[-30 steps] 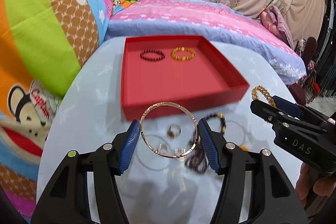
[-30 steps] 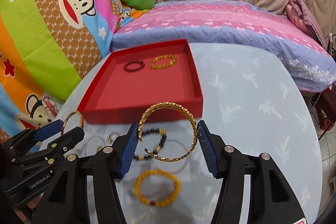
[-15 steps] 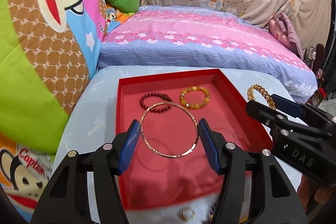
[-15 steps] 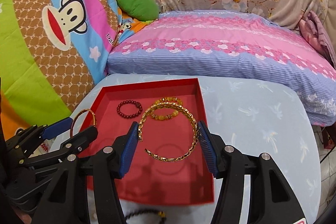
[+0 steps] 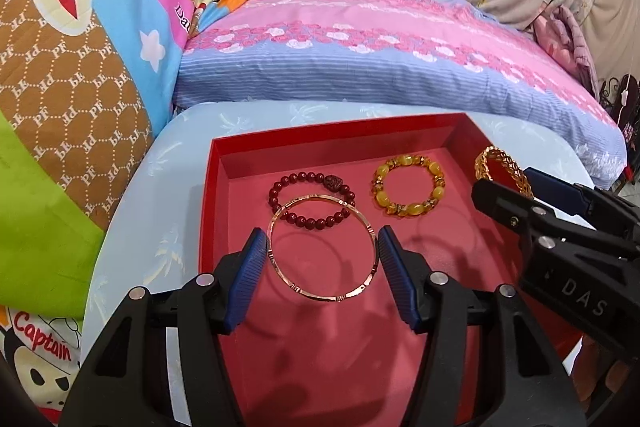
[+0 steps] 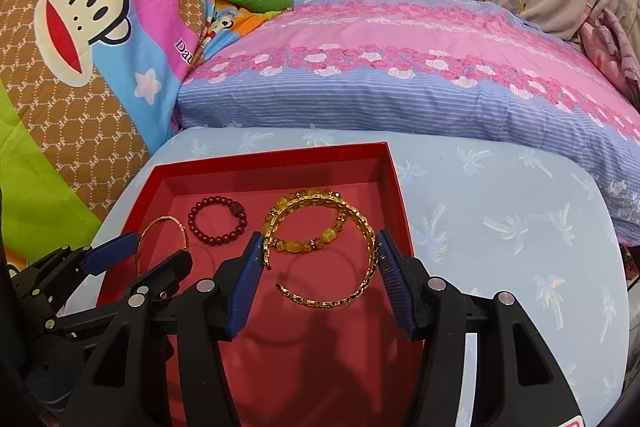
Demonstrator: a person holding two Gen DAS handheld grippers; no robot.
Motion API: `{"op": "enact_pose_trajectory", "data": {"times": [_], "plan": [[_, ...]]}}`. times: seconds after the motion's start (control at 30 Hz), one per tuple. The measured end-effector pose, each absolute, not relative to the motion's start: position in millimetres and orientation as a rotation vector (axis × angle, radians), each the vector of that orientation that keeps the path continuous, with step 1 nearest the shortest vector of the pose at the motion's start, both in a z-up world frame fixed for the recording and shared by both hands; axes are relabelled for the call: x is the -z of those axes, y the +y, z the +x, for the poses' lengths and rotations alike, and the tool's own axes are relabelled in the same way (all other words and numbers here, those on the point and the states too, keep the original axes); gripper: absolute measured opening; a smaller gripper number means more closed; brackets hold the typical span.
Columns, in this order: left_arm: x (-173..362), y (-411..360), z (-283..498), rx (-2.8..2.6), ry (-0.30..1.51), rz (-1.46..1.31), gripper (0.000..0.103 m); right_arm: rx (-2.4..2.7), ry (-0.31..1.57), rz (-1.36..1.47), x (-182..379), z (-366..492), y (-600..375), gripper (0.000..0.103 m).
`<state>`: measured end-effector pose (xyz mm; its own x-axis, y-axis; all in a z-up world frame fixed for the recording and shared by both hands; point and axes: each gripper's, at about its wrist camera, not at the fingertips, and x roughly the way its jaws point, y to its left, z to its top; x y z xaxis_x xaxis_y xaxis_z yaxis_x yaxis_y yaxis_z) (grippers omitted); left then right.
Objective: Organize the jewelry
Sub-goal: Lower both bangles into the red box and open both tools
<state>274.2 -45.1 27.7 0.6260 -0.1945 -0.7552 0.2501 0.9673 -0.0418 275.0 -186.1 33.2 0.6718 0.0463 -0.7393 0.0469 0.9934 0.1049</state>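
Bedside surface (image 5: 132,211): each claw grips a bangle over the red tray (image 5: 206,211); lower both onto bare floor short of the beaded bracelets, then release.

- "DAS" stood in pale letters on the black body of the right gripper (image 5: 505,174), at the right edge of the left wrist view.
- "Captain" ran in red script on the cartoon monkey blanket (image 5: 60,75), at the lower left of the same view.
- Repeated "PF" letters filled the brown honeycomb pattern of that blanket, at the left of both views.
- "Da", cut off by a fold, showed in white on the blanket's pink band, at the upper left of both views.
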Motion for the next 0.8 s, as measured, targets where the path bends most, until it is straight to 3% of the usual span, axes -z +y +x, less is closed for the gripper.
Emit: {"op": "enact_pose_trajectory", "data": {"times": [0.23,0.47,0.8], "plan": [[-24.9,-46.7,280.7,0.243,0.87,0.062,0.056,0.02,0.84,0.108,-30.4,282.1,-183.9,0.056],[-29.0,-44.1,279.2,0.236,0.856,0.058,0.065,0.042,0.815,0.095,-36.7,275.7,-186.6,0.059],[-47.3,-32.1,242.1,0.234,0.815,0.029,0.066,0.026,0.787,0.121,-52.6,226.0,-192.0,0.059]]}}
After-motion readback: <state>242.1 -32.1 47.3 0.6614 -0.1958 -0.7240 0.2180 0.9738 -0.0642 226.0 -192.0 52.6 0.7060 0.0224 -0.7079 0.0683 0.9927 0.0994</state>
